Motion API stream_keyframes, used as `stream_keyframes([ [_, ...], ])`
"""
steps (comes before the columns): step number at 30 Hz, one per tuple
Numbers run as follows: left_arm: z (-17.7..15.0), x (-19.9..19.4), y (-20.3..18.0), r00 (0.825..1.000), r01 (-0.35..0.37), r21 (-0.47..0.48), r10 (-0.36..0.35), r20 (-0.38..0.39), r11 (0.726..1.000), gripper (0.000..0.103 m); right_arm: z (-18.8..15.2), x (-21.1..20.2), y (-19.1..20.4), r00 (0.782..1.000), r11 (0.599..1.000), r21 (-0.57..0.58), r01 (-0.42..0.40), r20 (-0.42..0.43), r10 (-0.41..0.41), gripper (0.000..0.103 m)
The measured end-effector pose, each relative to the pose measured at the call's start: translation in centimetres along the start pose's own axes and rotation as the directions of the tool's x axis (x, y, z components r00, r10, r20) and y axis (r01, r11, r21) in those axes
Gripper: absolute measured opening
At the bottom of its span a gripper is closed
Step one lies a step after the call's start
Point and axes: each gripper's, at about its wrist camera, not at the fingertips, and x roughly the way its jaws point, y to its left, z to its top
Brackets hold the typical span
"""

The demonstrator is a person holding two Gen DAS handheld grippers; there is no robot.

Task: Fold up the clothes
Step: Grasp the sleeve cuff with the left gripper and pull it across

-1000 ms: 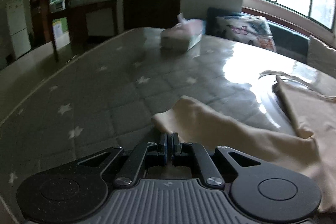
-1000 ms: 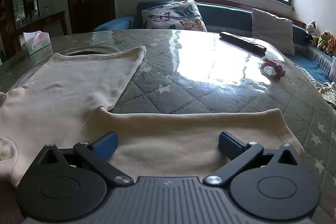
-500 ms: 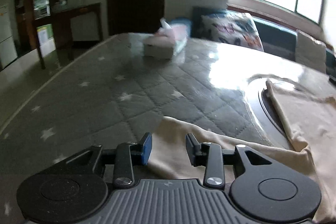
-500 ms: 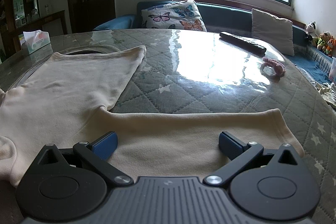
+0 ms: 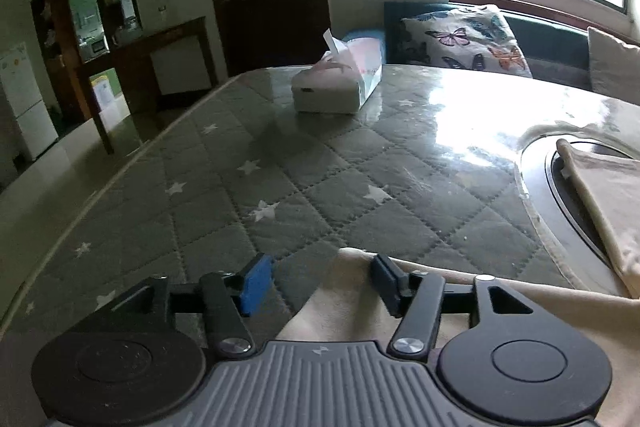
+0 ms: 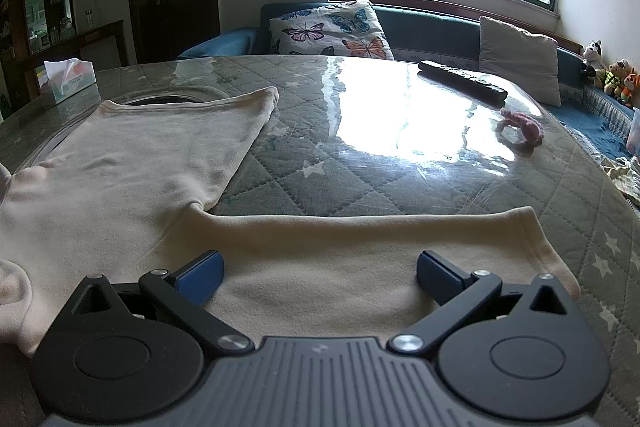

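A: The cream shirt (image 6: 120,179) lies spread flat on the quilted bench (image 6: 360,163), both sleeves out, nothing folded yet.

B: Left gripper (image 5: 316,281) has just been opening, fingers released beside a sleeve end; right gripper (image 6: 320,273) gapes, empty. Only the right view shows the remote (image 6: 462,81).

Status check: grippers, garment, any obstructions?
Left gripper jaws just opened, sleeve end lying loose between them. Right gripper open above flat cream long-sleeved shirt. Nothing blocking.
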Motion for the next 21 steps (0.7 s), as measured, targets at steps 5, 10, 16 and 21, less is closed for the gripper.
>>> stream_keyframes([
  [5, -0.6, -3.2, -2.5, 0.997, 0.069, 0.019, -0.069, 0.022, 0.997, 0.094, 0.0, 0.0, 0.0, 1.000, 1.000, 0.001, 0.000, 0.000, 0.000, 0.103],
  [10, -0.9, -6.5, -7.1, 0.978, 0.197, 0.069, -0.201, 0.049, 0.978, 0.103, 0.0, 0.0, 0.0, 1.000, 1.000, 0.001, 0.000, 0.001, 0.000, 0.103],
  [16, -1.1, -6.8, -12.8, 0.966, 0.246, 0.165, -0.255, 0.033, 0.955, 0.103, 0.0, 0.0, 0.0, 1.000, 1.000, 0.001, 0.000, 0.001, 0.000, 0.103],
  [21, -1.4, -4.9, -14.7, 0.977, 0.212, 0.162, -0.214, -0.006, 0.964, 0.103, 0.0, 0.0, 0.0, 1.000, 1.000, 0.001, 0.000, 0.001, 0.000, 0.103],
])
